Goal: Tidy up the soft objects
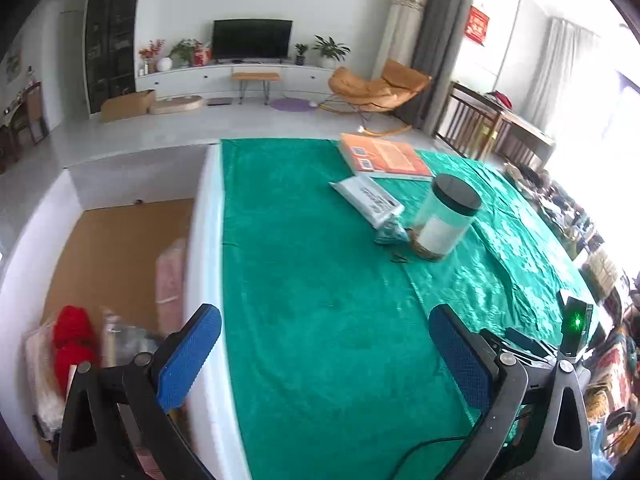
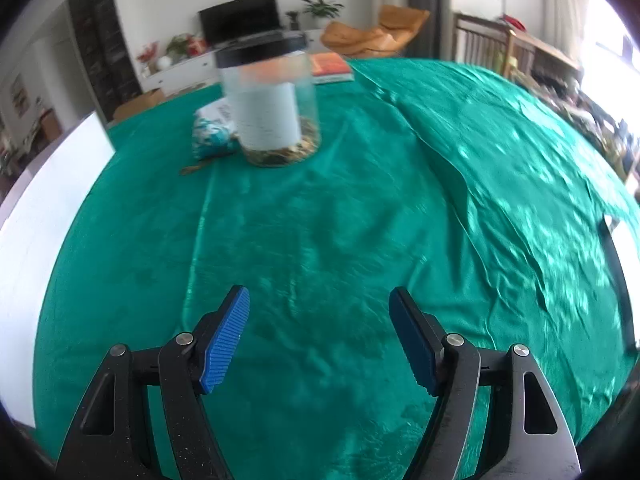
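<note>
A white box (image 1: 202,240) with a cardboard floor stands left of the green-covered table (image 1: 312,280). In it lie a red woolly item (image 1: 72,340), a pink packet (image 1: 170,276), clear wrapped items (image 1: 124,336) and a pale folded cloth (image 1: 42,372). My left gripper (image 1: 324,352) is open and empty, its left finger over the box wall. A soft white pouch (image 1: 368,200) with a teal patterned end lies beside a clear jar (image 1: 444,216). My right gripper (image 2: 320,336) is open and empty above bare cloth, well short of the jar (image 2: 272,100) and pouch (image 2: 212,132).
An orange book (image 1: 384,156) lies at the table's far end. A black device with a green light (image 1: 576,328) stands at the table's right edge. The box wall (image 2: 52,200) shows on the left in the right wrist view. Clutter lies beyond the right edge.
</note>
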